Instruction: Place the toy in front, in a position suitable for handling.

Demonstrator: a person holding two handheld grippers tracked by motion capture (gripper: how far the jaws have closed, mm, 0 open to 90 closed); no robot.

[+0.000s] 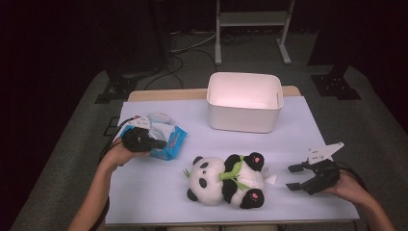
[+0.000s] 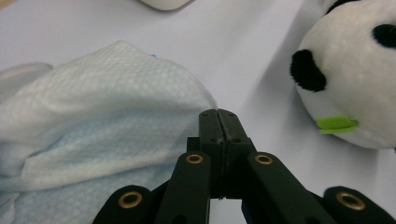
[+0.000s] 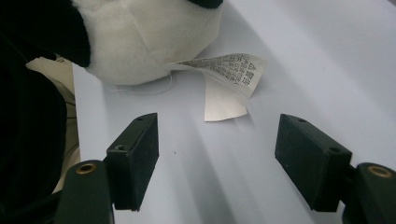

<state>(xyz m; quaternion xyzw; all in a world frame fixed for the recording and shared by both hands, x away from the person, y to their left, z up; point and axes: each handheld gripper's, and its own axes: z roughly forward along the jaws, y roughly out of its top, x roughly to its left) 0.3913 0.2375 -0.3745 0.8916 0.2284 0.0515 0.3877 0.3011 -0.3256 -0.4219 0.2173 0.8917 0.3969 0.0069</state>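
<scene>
A blue pack of wipes (image 1: 172,140) lies at the table's left, with a white wipe (image 2: 107,116) sticking out of it. My left gripper (image 1: 161,143) is shut, its jaw tips (image 2: 218,114) pinching the corner of that wipe. A plush panda (image 1: 226,180) lies on its back in the middle front; its head (image 2: 355,79) has a green leaf (image 2: 336,124) at the mouth. My right gripper (image 1: 294,177) rests open just right of the panda. Its fingertips (image 3: 217,158) straddle bare table just short of the panda's white care label (image 3: 229,74).
A white empty bin (image 1: 244,102) stands at the back centre of the white table (image 1: 308,130). A clear round lid (image 1: 159,117) lies behind the wipe pack. Beyond the table are a dark floor, cables and stand legs.
</scene>
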